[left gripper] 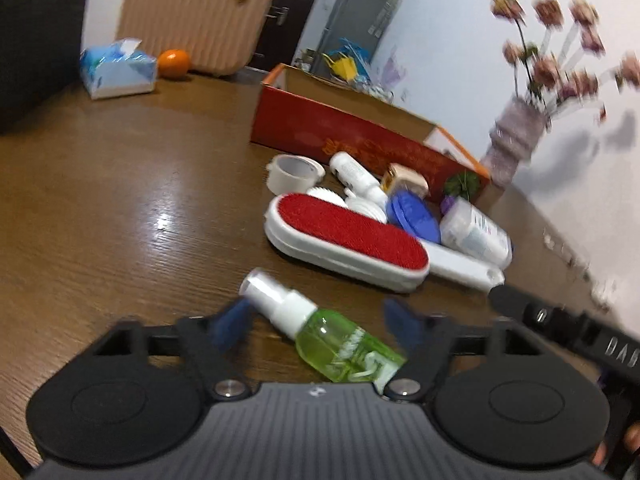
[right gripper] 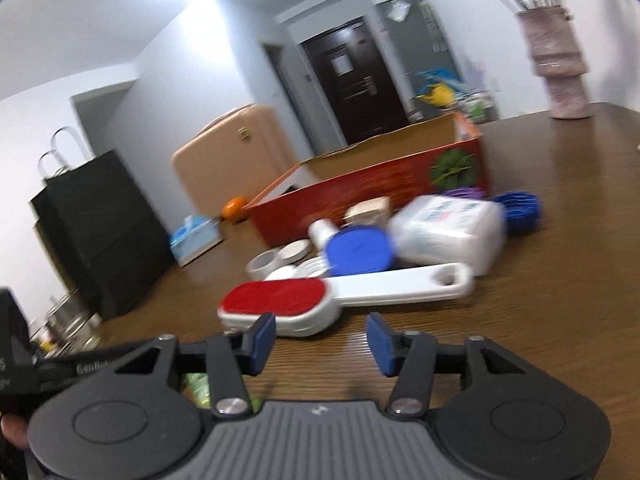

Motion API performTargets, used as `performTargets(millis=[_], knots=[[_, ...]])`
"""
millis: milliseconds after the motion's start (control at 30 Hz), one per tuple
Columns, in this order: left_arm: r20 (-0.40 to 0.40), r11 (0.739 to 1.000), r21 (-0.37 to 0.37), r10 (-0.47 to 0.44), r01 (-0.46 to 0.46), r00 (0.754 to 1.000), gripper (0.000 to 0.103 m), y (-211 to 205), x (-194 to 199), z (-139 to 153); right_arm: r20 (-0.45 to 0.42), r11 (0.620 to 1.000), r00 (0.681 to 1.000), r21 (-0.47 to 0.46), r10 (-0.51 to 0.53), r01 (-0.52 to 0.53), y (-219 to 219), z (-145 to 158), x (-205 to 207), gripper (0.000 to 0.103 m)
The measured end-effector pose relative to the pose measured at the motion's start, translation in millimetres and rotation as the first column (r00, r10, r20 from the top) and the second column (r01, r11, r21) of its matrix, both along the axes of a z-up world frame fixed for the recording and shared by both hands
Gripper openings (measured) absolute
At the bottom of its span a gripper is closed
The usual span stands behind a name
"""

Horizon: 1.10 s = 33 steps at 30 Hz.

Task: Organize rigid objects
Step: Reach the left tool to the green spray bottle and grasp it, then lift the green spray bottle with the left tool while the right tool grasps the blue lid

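A green spray bottle [left gripper: 332,336] with a white pump lies on the wooden table between the open blue fingers of my left gripper [left gripper: 320,326]. Beyond it lies a white lint brush with a red pad [left gripper: 348,236], also in the right wrist view [right gripper: 276,302]. Behind it sits a cluster: a tape roll [left gripper: 294,172], a white bottle [left gripper: 356,176], a blue lid [left gripper: 412,216] and a white wipes tub [left gripper: 476,232]. An open red cardboard box [left gripper: 352,136] stands behind them. My right gripper [right gripper: 322,344] is open and empty, just short of the lint brush.
A vase of flowers [left gripper: 516,136] stands at the right by the wall. A tissue box [left gripper: 118,70], an orange [left gripper: 173,63] and a peach suitcase [left gripper: 196,16] sit at the far left. A black paper bag [right gripper: 100,232] stands at the table's left in the right wrist view.
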<state>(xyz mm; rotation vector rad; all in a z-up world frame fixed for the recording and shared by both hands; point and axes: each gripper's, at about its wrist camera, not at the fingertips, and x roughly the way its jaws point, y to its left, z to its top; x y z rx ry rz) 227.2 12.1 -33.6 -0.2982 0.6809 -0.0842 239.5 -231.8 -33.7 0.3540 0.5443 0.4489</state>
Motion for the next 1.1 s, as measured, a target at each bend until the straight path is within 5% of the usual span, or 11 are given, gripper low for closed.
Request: performTargets(millis=[133,233,367,467,633,1100], knots=[[-0.026,0.998,0.041,-0.056,0.057,0.998,0.04,-14,2,0,-0.006,1.0,1.0,-0.015,-0.026,0.026,-12,-2,-3,0.057],[-0.061,0.978,0.166,-0.114,0.123,0.992,0.041,-33,7,5,-0.001,0.999,1.0,-0.022,-0.03,0.03,-13,-4,-3,0.058],[-0.067,0.959,0.233,-0.151,0.163,0.986,0.032,-40,12,4,0.012,0.999,1.0,-0.025,-0.026,0.026,-16,-1,-6,0.058],[-0.029,0.97,0.203,-0.131,0.134,0.991,0.032,-31,10,14,0.014,0.999,0.999,-0.034,-0.029,0.03,-18,-1,-7,0.059],[0.167,0.981,0.187,-0.076,0.044,0.983,0.032,-11,-11,42,0.017,0.998,0.999,-0.051,-0.038,0.038,-22,1,-4,0.06],[0.166,0.95,0.308,-0.109,0.054,0.98,0.031,-4,1,37,0.06,0.985,0.998,-0.17,-0.006,0.016,11,18,48,0.061]])
